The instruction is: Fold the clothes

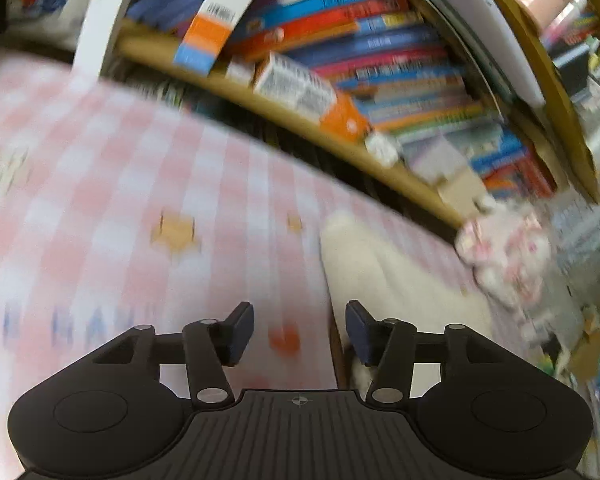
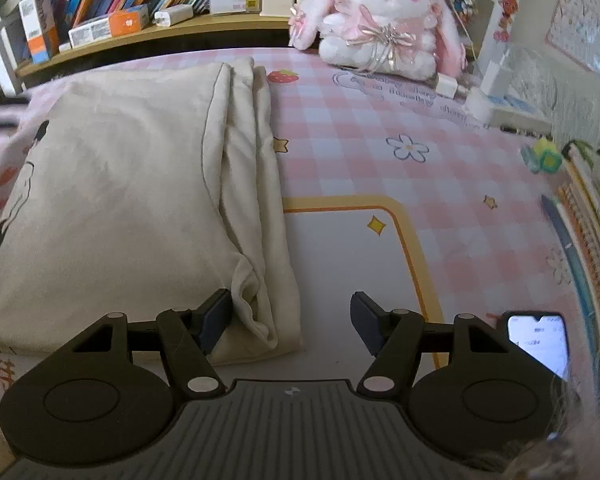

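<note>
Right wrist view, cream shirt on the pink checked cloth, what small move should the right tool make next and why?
Probably ease the right tool forward and close on the near bunched corner of the cream cotton shirt. It stands open, that folded edge sits between its fingers, one finger already beside the fabric, nothing gripped yet.

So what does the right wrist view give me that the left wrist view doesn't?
Only the right wrist view shows the lit phone, the flower print, the garment's dark printed figure, and the open right tool straddling the garment's folded corner.

Only the left wrist view shows the open left tool, empty, and the white shelf post; it is blurred.

Both show the cream garment, the pink checked cloth, the plush rabbit and the bookshelf.
</note>
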### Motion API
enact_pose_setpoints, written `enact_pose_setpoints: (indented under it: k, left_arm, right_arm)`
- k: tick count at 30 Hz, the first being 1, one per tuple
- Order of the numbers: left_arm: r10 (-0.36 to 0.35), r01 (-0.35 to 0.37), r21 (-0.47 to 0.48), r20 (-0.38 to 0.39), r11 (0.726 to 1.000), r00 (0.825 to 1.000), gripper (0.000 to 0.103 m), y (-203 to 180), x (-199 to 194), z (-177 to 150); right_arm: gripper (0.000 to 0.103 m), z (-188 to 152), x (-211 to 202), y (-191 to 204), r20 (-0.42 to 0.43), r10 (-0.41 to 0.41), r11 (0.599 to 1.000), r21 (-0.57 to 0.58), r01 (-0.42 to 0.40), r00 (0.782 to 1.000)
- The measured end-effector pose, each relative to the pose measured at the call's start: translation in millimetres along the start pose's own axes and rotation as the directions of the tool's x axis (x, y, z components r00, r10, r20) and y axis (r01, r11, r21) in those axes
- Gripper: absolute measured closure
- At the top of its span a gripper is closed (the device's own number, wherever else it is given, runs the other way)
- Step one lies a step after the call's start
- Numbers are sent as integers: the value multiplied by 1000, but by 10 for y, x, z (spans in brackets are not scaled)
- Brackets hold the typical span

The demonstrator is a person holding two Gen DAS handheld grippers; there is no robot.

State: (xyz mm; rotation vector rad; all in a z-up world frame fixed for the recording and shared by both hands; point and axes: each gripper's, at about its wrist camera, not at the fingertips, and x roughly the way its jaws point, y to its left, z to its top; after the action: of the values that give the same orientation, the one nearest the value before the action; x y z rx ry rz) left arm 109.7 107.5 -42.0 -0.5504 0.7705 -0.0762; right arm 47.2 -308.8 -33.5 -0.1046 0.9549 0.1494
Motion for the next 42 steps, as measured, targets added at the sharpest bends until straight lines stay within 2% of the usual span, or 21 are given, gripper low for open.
enact_pose_setpoints:
  k: [6, 8, 13, 16, 19, 20, 21, 23, 25, 27, 30, 35, 38, 39, 42]
  left_arm:
    - [-3, 2, -17, -83, 1000, 997, 49, -53, -372, -554]
    - [15, -18, -33, -78, 999, 997, 43, -131, -452, -684]
    - [67, -71, -51, -77, 996, 995, 43, -317, -568, -905]
    - [92, -97, -71, -68, 993, 993, 46, -402, -604, -1018]
    - [99, -106, -95, -68, 990, 993, 47, -488, -618, -1111]
    - [93, -100, -110, -70, 989, 993, 50, -502, -620, -1142]
    - [87, -95, -125, -72, 988, 994, 59, -515, -620, -1174]
    - [92, -102, -141, -77, 985, 993, 85, -543, -607, -1238]
    - [102, -115, -142, -92, 983, 990, 103, -578, -595, -1305]
    - [123, -133, -124, -83, 983, 989, 103, -626, -630, -1368]
    - [144, -150, -113, -57, 982, 988, 103, -636, -763, -1430]
    - [165, -170, -125, -50, 977, 985, 103, -593, -941, -1533]
    - [167, -172, -120, -51, 978, 985, 103, -614, -976, -1580]
    - [175, -179, -125, -40, 976, 984, 101, -608, -996, -1574]
    - [178, -178, -132, -14, 975, 984, 82, -581, -1046, -1533]
  right_arm:
    - [45, -5, 5, -102, -6, 68, 996, 57, -67, 998]
    - [48, 1, -4, -110, -5, 88, 995, 42, -88, 996]
    - [53, -2, -39, -63, 11, 111, 994, -27, -111, 994]
    - [53, -2, -54, -122, 4, 166, 986, -2, -166, 986]
    - [58, -26, -53, -242, -4, 226, 971, 79, -225, 974]
    - [60, -32, -57, -278, -3, 239, 966, 98, -237, 971]
    - [65, -38, -61, -314, -2, 251, 961, 117, -249, 968]
    - [72, -53, -67, -366, 0, 279, 950, 142, -277, 960]
    - [78, -70, -73, -381, -2, 306, 942, 146, -302, 952]
    - [84, -87, -87, -355, -5, 321, 939, 132, -318, 947]
    - [86, -110, -130, -318, -12, 346, 934, 98, -343, 938]
    - [86, -161, -196, -339, -22, 397, 915, 93, -393, 918]
    - [86, -196, -204, -343, -26, 393, 916, 95, -389, 919]
    - [84, -199, -203, -345, -26, 390, 917, 97, -386, 920]
    - [81, -198, -206, -348, -25, 385, 919, 97, -381, 923]
